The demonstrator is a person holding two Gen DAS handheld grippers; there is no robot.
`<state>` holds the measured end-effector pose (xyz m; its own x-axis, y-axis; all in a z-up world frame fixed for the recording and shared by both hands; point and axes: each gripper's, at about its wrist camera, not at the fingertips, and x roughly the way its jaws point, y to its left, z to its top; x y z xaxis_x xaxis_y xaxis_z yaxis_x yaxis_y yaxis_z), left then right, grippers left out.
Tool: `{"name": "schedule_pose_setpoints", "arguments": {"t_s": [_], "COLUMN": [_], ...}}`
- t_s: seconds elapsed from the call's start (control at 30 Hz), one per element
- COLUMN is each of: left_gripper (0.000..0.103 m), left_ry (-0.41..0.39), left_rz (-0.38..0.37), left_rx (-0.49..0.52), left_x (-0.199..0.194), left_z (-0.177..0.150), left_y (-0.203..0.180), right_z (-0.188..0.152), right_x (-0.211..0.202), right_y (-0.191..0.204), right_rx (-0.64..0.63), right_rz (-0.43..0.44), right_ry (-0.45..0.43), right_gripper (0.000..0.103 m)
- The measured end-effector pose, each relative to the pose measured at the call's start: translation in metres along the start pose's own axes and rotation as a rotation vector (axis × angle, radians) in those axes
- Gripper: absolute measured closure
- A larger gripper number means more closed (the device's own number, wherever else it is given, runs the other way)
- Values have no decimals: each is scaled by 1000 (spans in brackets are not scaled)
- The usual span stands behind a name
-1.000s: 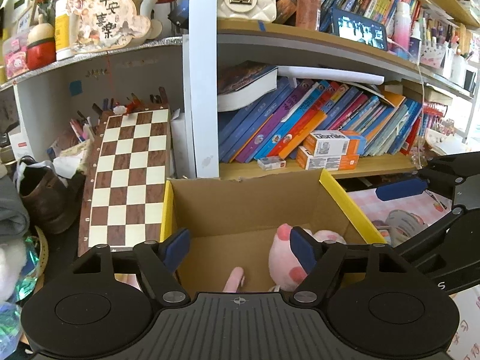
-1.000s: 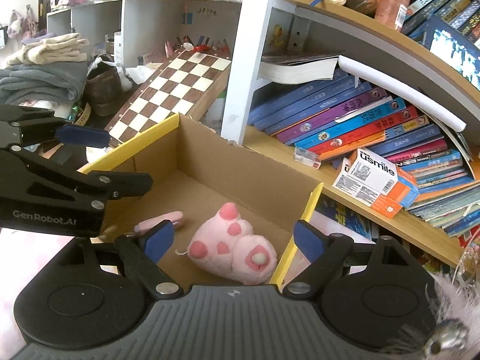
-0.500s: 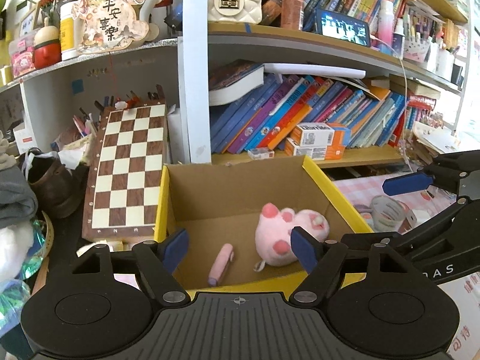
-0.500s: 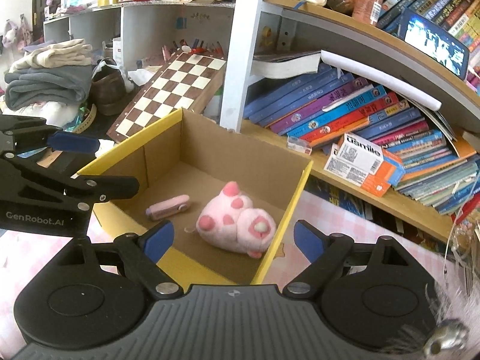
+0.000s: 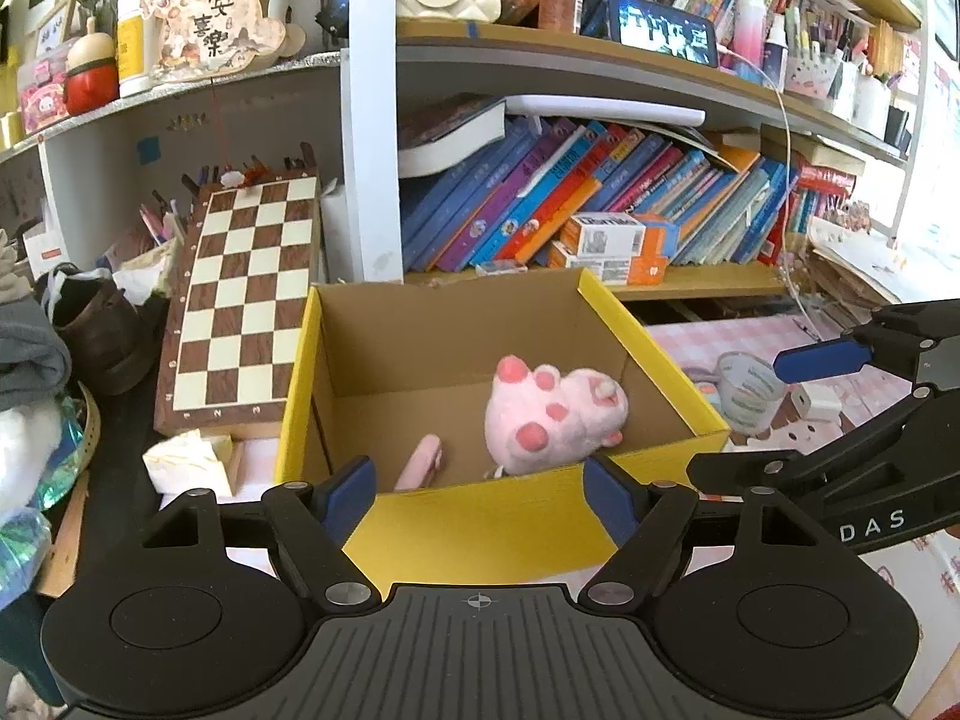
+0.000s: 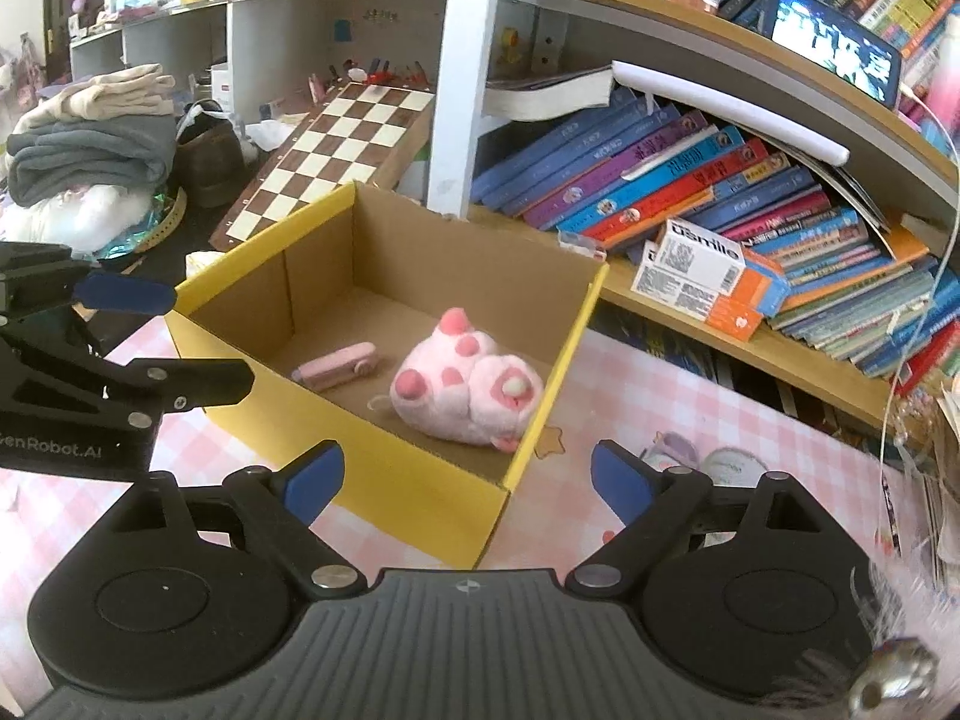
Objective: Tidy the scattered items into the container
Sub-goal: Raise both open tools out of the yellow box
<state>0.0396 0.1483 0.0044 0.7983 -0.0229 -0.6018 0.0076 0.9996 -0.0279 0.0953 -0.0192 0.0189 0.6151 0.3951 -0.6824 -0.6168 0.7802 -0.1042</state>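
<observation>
Cardboard, yellow outside and brown inside, forms the open box (image 6: 432, 498) standing on the pink checked tablecloth (image 6: 660, 396), with a chessboard (image 5: 240, 294) leaning behind its left side. Left gripper (image 5: 480, 495) hangs before the near wall, jaws apart, widening, and empty; inside the box lie a small pink case (image 5: 420, 461) on the left and a pink plush toy (image 5: 552, 420) just beside it on the right. Right gripper (image 6: 465, 477) hangs over the box's near right corner, jaws likewise apart, widening, and empty, with a clear measuring cup (image 5: 747, 390) on the cloth right of the box.

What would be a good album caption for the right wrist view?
Open, empty right tool above a yellow cardboard box holding a pink plush toy and a small pink case, bookshelf behind.
</observation>
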Motion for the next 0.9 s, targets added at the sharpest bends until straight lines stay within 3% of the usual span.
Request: {"name": "schedule_pose_setpoints", "arguments": {"t_s": [0.9], "left_gripper": [14], "left_ry": [93], "left_rz": [32], "left_rx": [-7], "left_x": [-3], "left_z": [-27], "left_y": [-27], "right_z": [-53], "right_x": [-22], "right_y": [-20], "right_rx": [154], "right_rz": [-105], "right_ry": [32], "right_gripper": [1]}}
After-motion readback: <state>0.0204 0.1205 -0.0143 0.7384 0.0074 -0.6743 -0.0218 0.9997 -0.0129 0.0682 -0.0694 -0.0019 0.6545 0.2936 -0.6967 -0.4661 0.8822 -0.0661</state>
